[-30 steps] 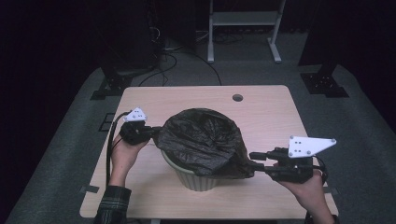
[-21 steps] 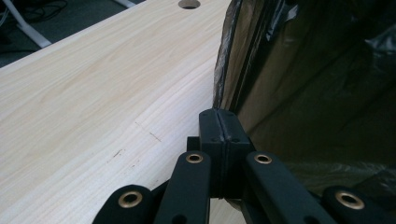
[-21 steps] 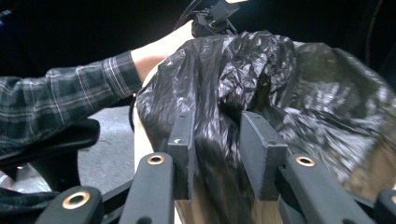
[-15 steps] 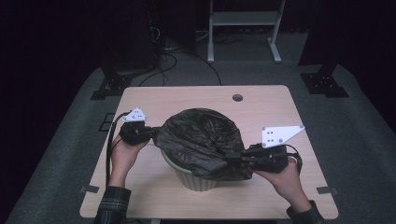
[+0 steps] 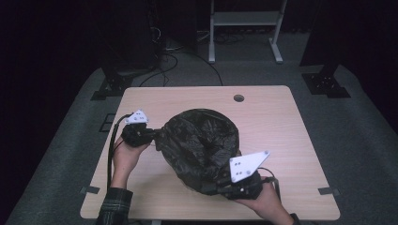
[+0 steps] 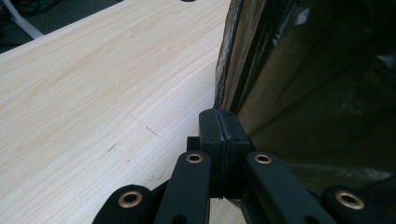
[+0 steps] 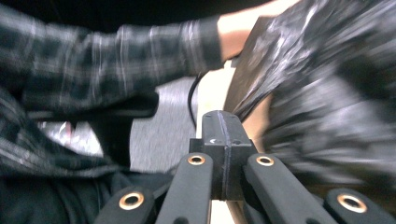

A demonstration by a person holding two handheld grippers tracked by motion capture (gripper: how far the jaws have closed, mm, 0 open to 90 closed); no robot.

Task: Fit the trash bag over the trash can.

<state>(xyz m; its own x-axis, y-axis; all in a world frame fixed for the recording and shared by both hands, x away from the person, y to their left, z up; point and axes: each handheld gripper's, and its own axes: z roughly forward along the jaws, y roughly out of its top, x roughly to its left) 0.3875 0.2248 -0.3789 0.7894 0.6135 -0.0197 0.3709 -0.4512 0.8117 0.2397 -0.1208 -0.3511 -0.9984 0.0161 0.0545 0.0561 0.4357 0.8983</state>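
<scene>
A black trash bag sits in a bin near the middle of the wooden table, its plastic bunched up and pulled over the rim so that the bin itself is almost hidden from the high view. A small round hole marks the tabletop at about one o'clock from the bag.

The left gripper is at nine o'clock of the bag, held level with its tip against the bag's edge. In the left gripper view its jaws stand pressed together, and the film of the bag runs down right to their tip — whether a fold is actually caught between them cannot be told.

The right gripper is at about five o'clock of the bag, low on the near side and pointing toward the bag's lower edge. Its jaws have just been closing and now stand together; the right gripper view is blurred, with crinkled plastic just beside the tip at two o'clock — a pinch on it cannot be confirmed. Past the jaws that view shows a plaid sleeve.
</scene>
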